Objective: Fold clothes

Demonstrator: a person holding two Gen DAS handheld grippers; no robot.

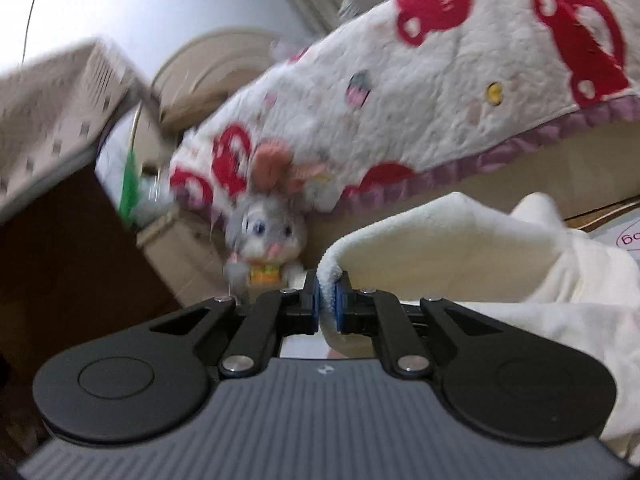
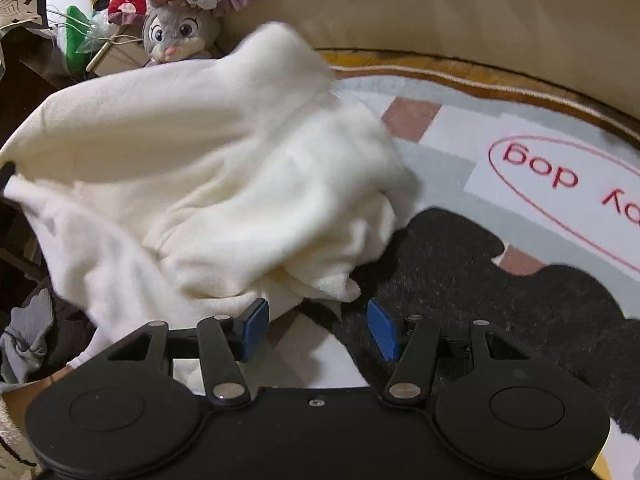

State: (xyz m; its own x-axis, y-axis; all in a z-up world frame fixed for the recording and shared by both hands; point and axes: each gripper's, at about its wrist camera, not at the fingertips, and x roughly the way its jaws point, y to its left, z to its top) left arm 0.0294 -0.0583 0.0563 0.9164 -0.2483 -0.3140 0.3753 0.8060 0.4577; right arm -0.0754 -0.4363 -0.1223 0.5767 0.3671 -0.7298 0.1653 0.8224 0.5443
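Note:
A cream fleece garment (image 2: pixel 224 168) lies bunched on the rug, with its left side lifted into the air. In the left wrist view my left gripper (image 1: pixel 329 300) is shut on a rolled edge of that garment (image 1: pixel 460 248), and the cloth hangs away to the right. My right gripper (image 2: pixel 318 328) stands open just over the garment's near edge. Its blue pads (image 2: pixel 256 326) are spread wide and press on nothing.
A grey plush rabbit (image 2: pixel 180 32) sits behind the garment, under a white blanket with red cars (image 1: pixel 440 80) draped over a bed. The rug (image 2: pixel 540 168) has red lettering and a black patch (image 2: pixel 460 280). Grey clothing (image 2: pixel 24 336) lies at the left, and a cardboard box (image 1: pixel 180 256) stands beside the rabbit.

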